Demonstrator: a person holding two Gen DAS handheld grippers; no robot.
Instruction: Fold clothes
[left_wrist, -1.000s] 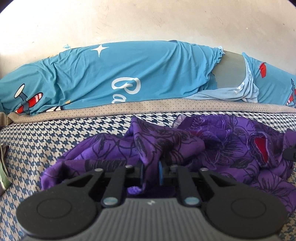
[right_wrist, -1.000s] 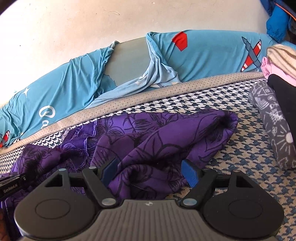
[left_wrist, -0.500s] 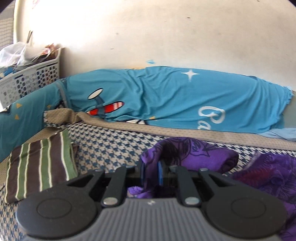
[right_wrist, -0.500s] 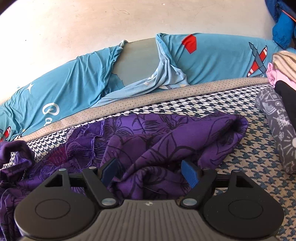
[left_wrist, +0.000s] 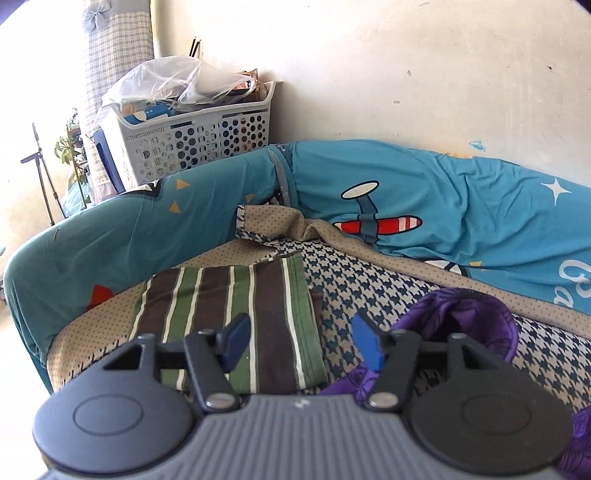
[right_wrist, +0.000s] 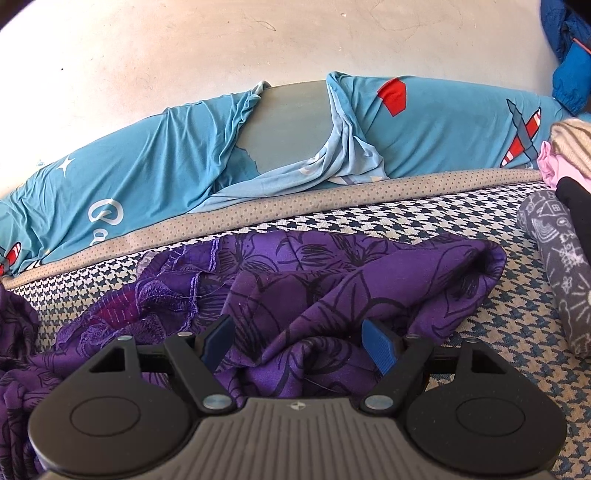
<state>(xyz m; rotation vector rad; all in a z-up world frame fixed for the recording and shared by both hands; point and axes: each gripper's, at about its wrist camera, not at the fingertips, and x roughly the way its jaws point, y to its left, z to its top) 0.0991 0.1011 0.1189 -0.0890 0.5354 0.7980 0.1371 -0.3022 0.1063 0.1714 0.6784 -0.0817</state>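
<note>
A purple garment with black flower outlines (right_wrist: 332, 291) lies crumpled on the houndstooth bed cover (right_wrist: 424, 221). One end of the purple garment (left_wrist: 465, 317) bulges to the right of my left gripper (left_wrist: 299, 341), whose jaws are opening with nothing between them. That gripper hovers over the edge of a folded green and brown striped cloth (left_wrist: 229, 314). My right gripper (right_wrist: 297, 345) stands open low over the garment, a raised fold of purple fabric lying between its blue pads without being pressed.
Blue padded bumpers with plane prints (left_wrist: 406, 206) line the bed along the wall. A white laundry basket (left_wrist: 192, 140) with a plastic bag stands behind the left corner. Rolled grey patterned fabric (right_wrist: 557, 266) and stacked clothes (right_wrist: 569, 147) lie at the right.
My left gripper carried an end of the purple garment leftward, then its jaws opened and let it go. It has swung toward the striped cloth. The right gripper stayed put, still open.
</note>
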